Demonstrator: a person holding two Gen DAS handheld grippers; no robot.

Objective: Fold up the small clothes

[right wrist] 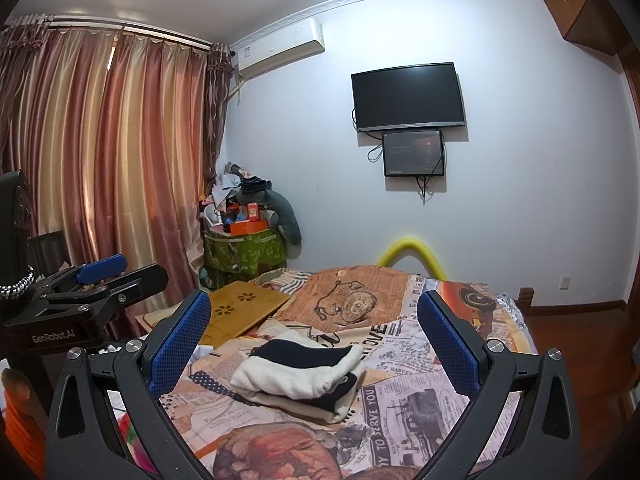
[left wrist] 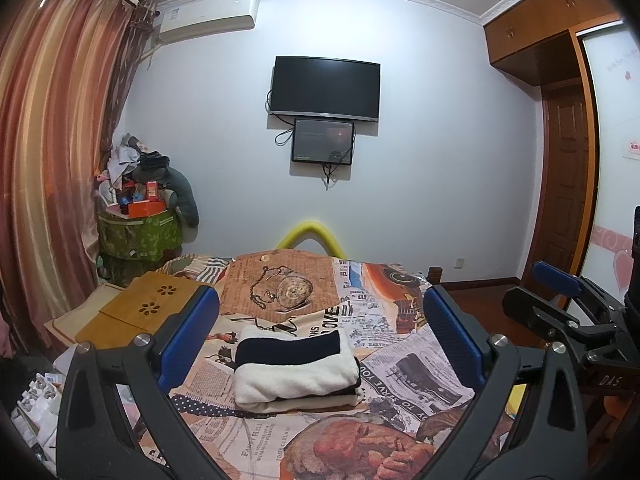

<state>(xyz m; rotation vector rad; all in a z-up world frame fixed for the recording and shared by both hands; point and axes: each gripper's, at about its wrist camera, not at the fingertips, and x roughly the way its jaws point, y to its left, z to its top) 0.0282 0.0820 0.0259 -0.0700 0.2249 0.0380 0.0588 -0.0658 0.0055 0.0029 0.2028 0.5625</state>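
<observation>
A small white garment with a dark navy band (left wrist: 294, 368) lies folded in a neat stack on the newspaper-print bedspread (left wrist: 412, 364). It also shows in the right wrist view (right wrist: 304, 372). My left gripper (left wrist: 320, 340) is open and empty, held above and in front of the stack. My right gripper (right wrist: 314, 344) is open and empty too, its blue pads wide apart, raised above the stack. The right gripper shows at the right edge of the left wrist view (left wrist: 560, 300), and the left gripper shows at the left edge of the right wrist view (right wrist: 92, 280).
A wooden lap tray (left wrist: 144, 308) lies on the bed's left side. A green bin piled with clutter (left wrist: 140, 216) stands by the curtains (left wrist: 52, 160). A TV (left wrist: 326, 88) hangs on the far wall. A wooden door and wardrobe (left wrist: 568, 200) stand at right.
</observation>
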